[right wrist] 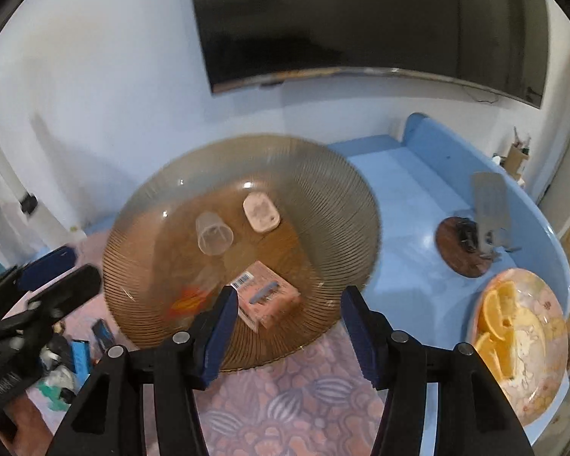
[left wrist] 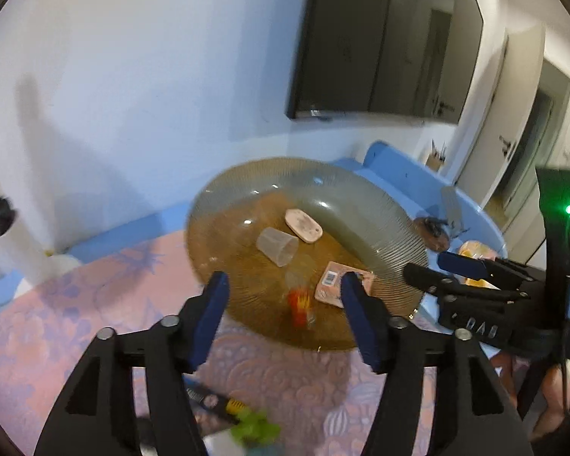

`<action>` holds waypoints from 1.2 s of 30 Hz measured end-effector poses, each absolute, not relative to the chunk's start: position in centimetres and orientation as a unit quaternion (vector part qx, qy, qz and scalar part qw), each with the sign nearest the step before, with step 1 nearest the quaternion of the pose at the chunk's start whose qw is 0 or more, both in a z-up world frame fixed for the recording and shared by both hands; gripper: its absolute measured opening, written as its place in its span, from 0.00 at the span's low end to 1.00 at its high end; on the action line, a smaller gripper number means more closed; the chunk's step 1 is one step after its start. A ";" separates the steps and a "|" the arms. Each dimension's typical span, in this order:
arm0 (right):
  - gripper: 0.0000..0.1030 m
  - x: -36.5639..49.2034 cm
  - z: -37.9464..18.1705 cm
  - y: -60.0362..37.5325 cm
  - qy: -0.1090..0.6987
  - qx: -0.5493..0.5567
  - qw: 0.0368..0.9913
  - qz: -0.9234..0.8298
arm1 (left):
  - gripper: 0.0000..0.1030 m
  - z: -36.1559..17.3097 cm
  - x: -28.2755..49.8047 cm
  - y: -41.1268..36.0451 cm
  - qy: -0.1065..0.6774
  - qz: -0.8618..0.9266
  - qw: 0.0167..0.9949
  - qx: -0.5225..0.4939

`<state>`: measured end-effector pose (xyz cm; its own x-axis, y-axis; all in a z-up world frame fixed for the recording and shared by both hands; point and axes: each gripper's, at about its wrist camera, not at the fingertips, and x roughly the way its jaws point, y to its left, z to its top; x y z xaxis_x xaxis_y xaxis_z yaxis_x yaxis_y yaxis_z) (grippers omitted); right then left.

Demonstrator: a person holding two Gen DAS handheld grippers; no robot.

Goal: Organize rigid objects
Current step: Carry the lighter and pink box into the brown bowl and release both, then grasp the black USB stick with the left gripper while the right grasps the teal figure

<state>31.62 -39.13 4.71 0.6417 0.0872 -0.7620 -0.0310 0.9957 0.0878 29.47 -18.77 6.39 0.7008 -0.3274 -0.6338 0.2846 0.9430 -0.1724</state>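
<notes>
A wide ribbed amber glass bowl (left wrist: pixel 380 220) (right wrist: pixel 323 190) sits on a pink patterned cloth. Inside it lie a clear plastic cup (left wrist: pixel 277 245) (right wrist: pixel 212 233) on its side, a pink oval piece (left wrist: pixel 303 224) (right wrist: pixel 261 213), a pink box with a barcode (left wrist: pixel 330 283) (right wrist: pixel 266 296) and a red-orange wrapped item (left wrist: pixel 300 304) (right wrist: pixel 188 300). My left gripper (left wrist: pixel 285 285) (right wrist: pixel 64 269) hovers open over the bowl's near rim, with nothing between its fingers. My right gripper (right wrist: pixel 290 296) (left wrist: pixel 437 268) is open too, at the near right rim, just right of the box.
The blue table (right wrist: pixel 399 197) carries a round wooden board (right wrist: pixel 459 262) with dark bits and a metal piece, and a plate of orange slices (right wrist: pixel 532 391) at the right edge. Small packets (right wrist: pixel 79 353) and a green thing (left wrist: pixel 254 425) lie on the cloth near the bowl. A television hangs on the wall.
</notes>
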 end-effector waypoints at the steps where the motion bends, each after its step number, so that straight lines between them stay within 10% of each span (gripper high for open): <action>1: 0.59 31.1 5.1 -39.5 0.416 0.035 0.908 0.031 | 0.64 7.1 28.6 -17.8 0.341 -0.161 0.926 -0.039; 17: 0.59 20.4 7.3 -28.5 0.386 -0.033 0.903 0.186 | 0.64 12.2 12.4 -8.2 0.231 -0.023 0.973 0.000; 36: 0.59 19.3 -2.2 -26.0 0.384 -0.013 0.886 0.259 | 0.64 -2.6 13.1 -0.2 0.354 0.033 0.934 -0.043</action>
<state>19.30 -25.99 -2.20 0.5702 0.4489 -0.6881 -0.4690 0.8655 0.1760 13.10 -0.16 -2.59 0.7478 0.0306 -0.6632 -0.0913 0.9942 -0.0571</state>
